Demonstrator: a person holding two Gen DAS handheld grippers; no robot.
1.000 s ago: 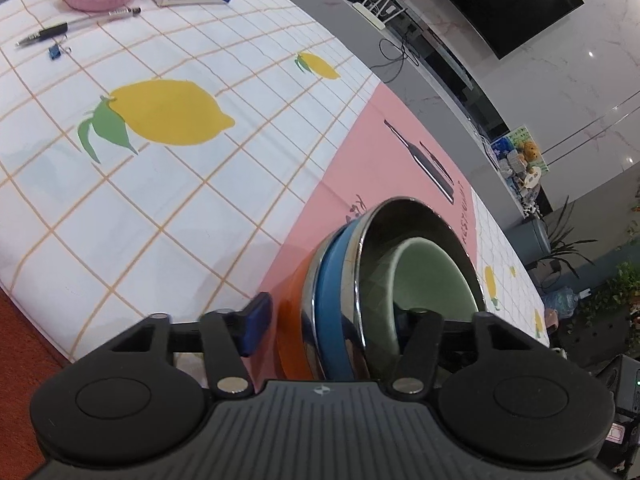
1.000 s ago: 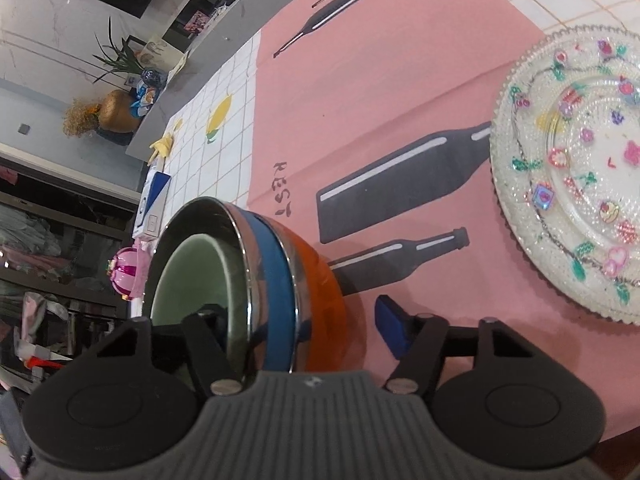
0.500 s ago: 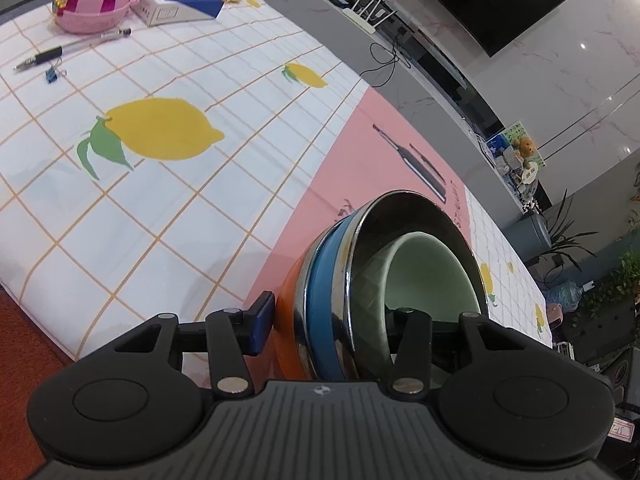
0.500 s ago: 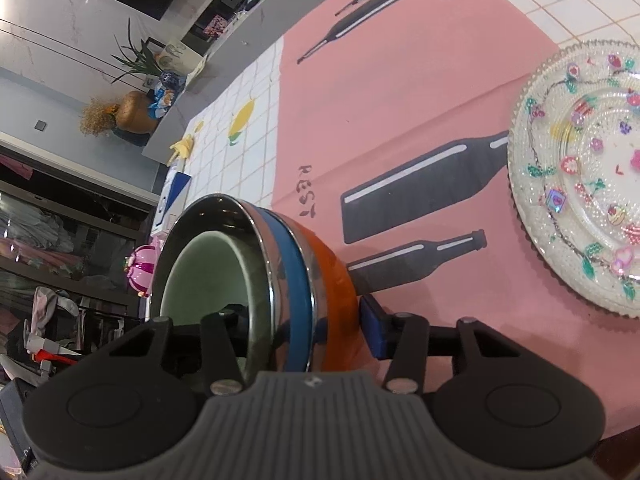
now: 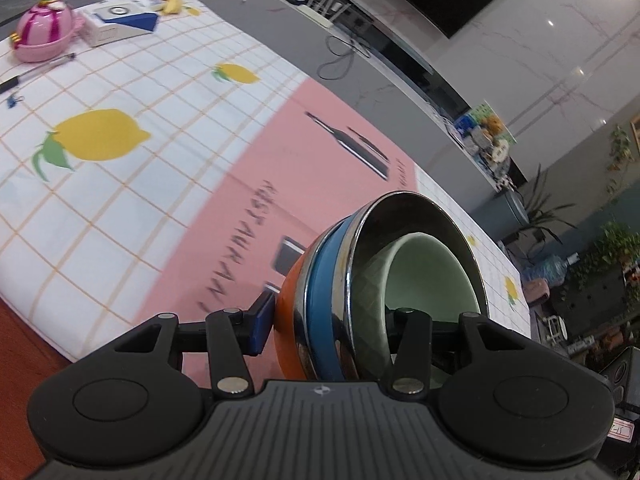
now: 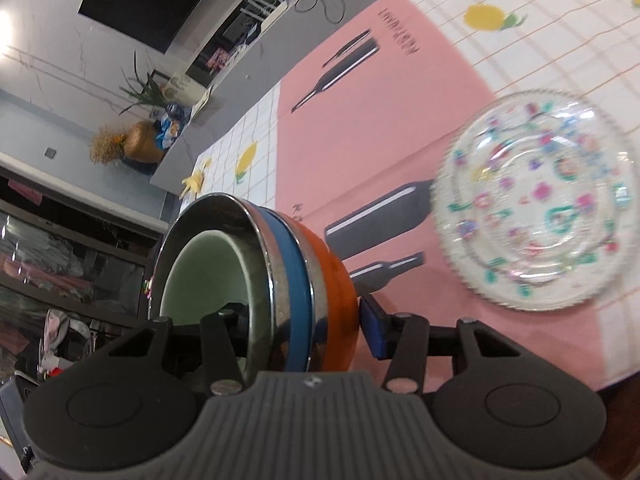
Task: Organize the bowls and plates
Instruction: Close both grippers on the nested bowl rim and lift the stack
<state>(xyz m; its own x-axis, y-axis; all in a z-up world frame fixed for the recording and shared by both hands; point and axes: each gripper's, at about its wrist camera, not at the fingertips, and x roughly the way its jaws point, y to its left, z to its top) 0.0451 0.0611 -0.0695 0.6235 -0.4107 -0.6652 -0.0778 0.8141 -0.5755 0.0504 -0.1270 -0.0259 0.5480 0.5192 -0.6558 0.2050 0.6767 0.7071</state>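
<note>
A nested stack of bowls [image 5: 332, 280], orange outside, then blue, steel, and a pale green bowl [image 5: 432, 280] innermost, is held above the pink placemat [image 5: 240, 216]. My left gripper [image 5: 332, 320] is shut on the stack's rim, one finger outside the orange wall and one inside. My right gripper [image 6: 300, 328] is shut on the same stack [image 6: 296, 280] from the opposite side. A clear glass plate with coloured flowers [image 6: 536, 200] lies on the placemat [image 6: 360, 120] to the right of the stack.
A pink lidded pot [image 5: 44, 36], a white and blue box [image 5: 120, 24], pens [image 5: 36, 68] and a banana [image 5: 168, 0] lie at the far left of the lemon-print tablecloth [image 5: 100, 128]. The table's front edge [image 5: 24, 320] is near.
Both grippers have lifted the bowl stack higher and moved it over the placemat. The right gripper's fingers have closed in on the stack. The glass plate now shows in full to the right.
</note>
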